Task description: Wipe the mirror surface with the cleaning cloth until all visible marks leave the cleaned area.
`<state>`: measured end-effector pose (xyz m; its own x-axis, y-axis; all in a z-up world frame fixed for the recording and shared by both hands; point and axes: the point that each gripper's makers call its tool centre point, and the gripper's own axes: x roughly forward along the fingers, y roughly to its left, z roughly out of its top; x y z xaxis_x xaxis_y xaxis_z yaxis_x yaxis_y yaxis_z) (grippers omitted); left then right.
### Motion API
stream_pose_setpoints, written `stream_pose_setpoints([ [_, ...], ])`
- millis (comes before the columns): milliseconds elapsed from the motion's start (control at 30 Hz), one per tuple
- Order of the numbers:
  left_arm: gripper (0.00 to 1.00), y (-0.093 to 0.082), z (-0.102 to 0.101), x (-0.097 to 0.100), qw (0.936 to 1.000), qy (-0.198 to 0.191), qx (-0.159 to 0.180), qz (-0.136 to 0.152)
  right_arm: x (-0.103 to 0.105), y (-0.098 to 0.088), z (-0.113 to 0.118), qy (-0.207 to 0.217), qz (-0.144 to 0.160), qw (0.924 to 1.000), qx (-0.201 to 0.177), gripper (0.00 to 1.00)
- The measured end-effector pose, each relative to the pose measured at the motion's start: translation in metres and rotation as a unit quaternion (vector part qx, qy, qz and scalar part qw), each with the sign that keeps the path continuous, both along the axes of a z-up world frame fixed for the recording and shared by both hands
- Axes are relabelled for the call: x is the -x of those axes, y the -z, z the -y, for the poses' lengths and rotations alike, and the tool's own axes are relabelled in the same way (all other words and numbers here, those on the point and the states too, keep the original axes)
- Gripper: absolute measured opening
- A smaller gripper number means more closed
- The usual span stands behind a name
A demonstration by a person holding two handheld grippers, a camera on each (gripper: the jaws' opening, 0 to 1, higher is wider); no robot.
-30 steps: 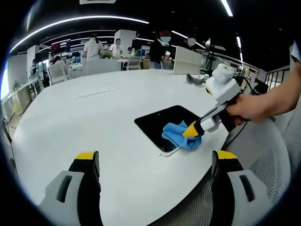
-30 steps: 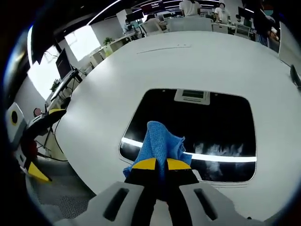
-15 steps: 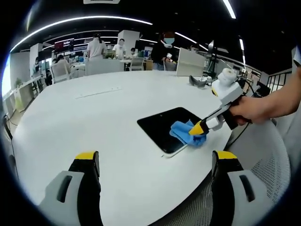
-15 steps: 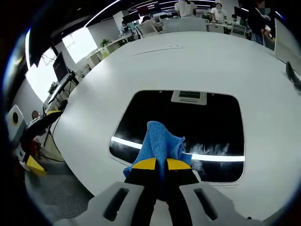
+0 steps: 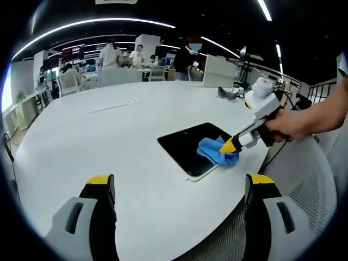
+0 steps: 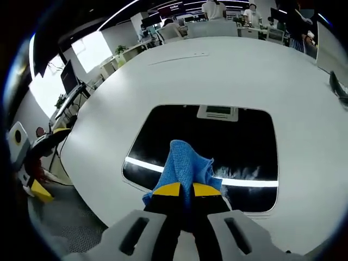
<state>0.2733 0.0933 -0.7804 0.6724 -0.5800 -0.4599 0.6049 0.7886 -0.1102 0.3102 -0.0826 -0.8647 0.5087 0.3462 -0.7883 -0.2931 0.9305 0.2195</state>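
Two grippers are in play over a round white bench (image 5: 98, 141). The right gripper (image 6: 187, 190) has its jaws closed tight on a blue cleaning cloth (image 6: 185, 166), which is pressed onto the near part of the dark mirror (image 6: 239, 136) lying flat on the bench; pale smears show on the glass just beside the cloth. The left gripper (image 5: 179, 187) hangs above the bench edge, well apart from the mirror, its jaws spread wide and holding nothing. A hand (image 5: 288, 124) grips the right gripper's handle.
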Motion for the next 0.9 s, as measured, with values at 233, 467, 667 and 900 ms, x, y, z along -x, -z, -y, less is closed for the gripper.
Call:
stream_pose_setpoints([
  [233, 0.99, 0.002, 0.0, 0.001, 1.0, 0.004, -0.005, 0.0, -0.013, 0.0, -0.001, 0.0, 0.006, 0.9999, 0.008, 0.0],
  [467, 0.99, 0.003, 0.001, 0.002, 1.0, 0.008, -0.005, -0.002, -0.032, 0.001, -0.001, -0.005, 0.018, 0.9996, 0.02, 0.0],
  [667, 0.99, 0.003, 0.0, 0.001, 0.9999, 0.007, -0.009, -0.001, -0.051, 0.001, 0.001, -0.001, 0.021, 0.9995, 0.023, 0.0],
  [900, 0.99, 0.005, -0.002, 0.001, 0.9998, 0.008, -0.017, 0.001, -0.069, 0.001, 0.0, -0.002, 0.025, 0.9992, 0.031, 0.0],
])
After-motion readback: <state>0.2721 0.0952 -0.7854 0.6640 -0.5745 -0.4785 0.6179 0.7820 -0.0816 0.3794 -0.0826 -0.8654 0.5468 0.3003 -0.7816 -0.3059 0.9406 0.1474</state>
